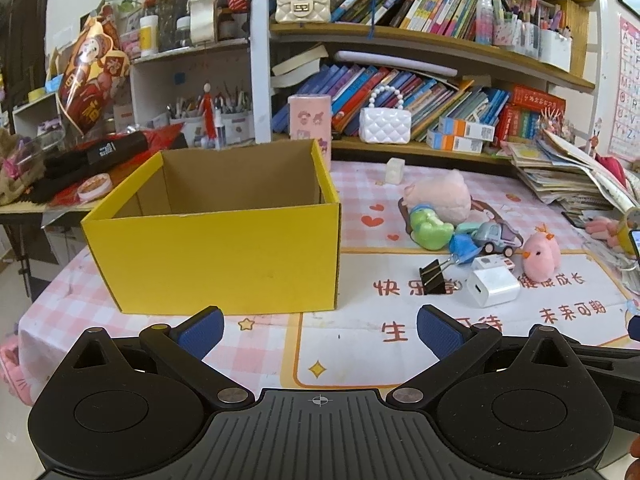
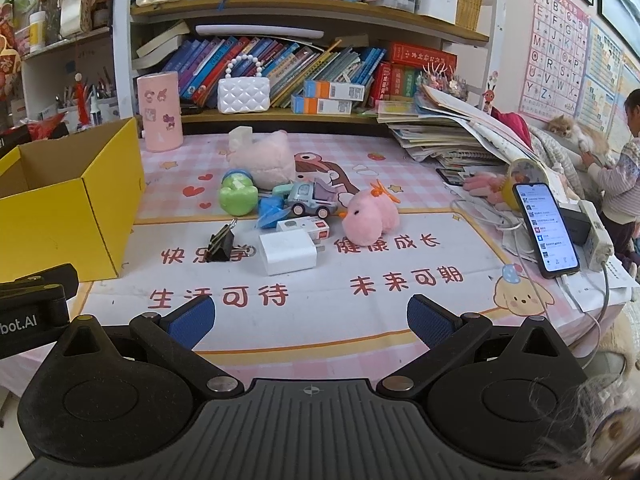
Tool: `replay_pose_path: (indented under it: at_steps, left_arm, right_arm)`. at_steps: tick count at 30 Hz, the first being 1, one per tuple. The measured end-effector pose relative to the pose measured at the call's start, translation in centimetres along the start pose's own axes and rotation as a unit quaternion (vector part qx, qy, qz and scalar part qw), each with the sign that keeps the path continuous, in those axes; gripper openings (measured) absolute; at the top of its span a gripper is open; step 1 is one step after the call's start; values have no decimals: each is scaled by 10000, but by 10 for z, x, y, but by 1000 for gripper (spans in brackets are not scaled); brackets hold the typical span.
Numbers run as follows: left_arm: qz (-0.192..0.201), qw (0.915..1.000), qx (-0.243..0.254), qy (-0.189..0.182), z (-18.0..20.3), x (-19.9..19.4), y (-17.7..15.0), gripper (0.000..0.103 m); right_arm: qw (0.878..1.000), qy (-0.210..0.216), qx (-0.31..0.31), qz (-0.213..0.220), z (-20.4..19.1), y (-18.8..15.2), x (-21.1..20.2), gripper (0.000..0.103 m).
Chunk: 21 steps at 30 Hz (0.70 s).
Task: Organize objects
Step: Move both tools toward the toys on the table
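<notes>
So you're holding both grippers low over the near edge of the table, and neither is touching anything. Your left gripper [image 1: 318,334] is sitting with its blue ribbed pads spread wide, pointing at the yellow cardboard box [image 1: 224,256]. That box is standing open-topped on the left side of the pink checked tablecloth [image 2: 328,320], plain brown corrugated inside, and the part of its inside that's showing is looking bare; the floor of it is hidden behind the front wall.

Your right gripper [image 2: 310,322] is also spread wide, facing the loose pile to the right of the box. Nearest you is a smooth white charger cube [image 2: 288,254], with a black metal binder clip [image 2: 223,242] lying just beside it on the left. Behind those, a fuzzy pink chick [image 2: 370,216], a little grey toy truck [image 2: 310,199], a glossy green toy [image 2: 237,196] and a fluffy pink plush [image 2: 266,160] are bunching close together. A phone [image 2: 546,230] is leaning lit up at the right edge.
</notes>
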<state>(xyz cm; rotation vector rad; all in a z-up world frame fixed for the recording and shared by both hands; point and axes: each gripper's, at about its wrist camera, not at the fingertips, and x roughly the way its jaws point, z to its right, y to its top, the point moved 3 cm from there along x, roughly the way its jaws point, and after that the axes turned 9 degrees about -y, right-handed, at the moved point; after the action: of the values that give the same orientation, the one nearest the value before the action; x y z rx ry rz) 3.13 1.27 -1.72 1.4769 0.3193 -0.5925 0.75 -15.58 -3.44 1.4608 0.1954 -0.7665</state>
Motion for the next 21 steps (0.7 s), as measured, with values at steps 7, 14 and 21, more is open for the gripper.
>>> replay_pose_path:
  at_steps: [7,14,21]
  left_arm:
    - [49,9999,-69,-117,-2,-1,0,103]
    - [10,9998,-28,-174,-1,0,-2,103]
    - [88,9993,-9,-377,4,-1,-2,103]
  right_arm:
    - [10000,-2,-11,-5,0,-1,0,103]
    - [10000,-58,-7,-38,0,-2,-2,103]
    - [9999,-111,66,-82,5,-5,-2,103]
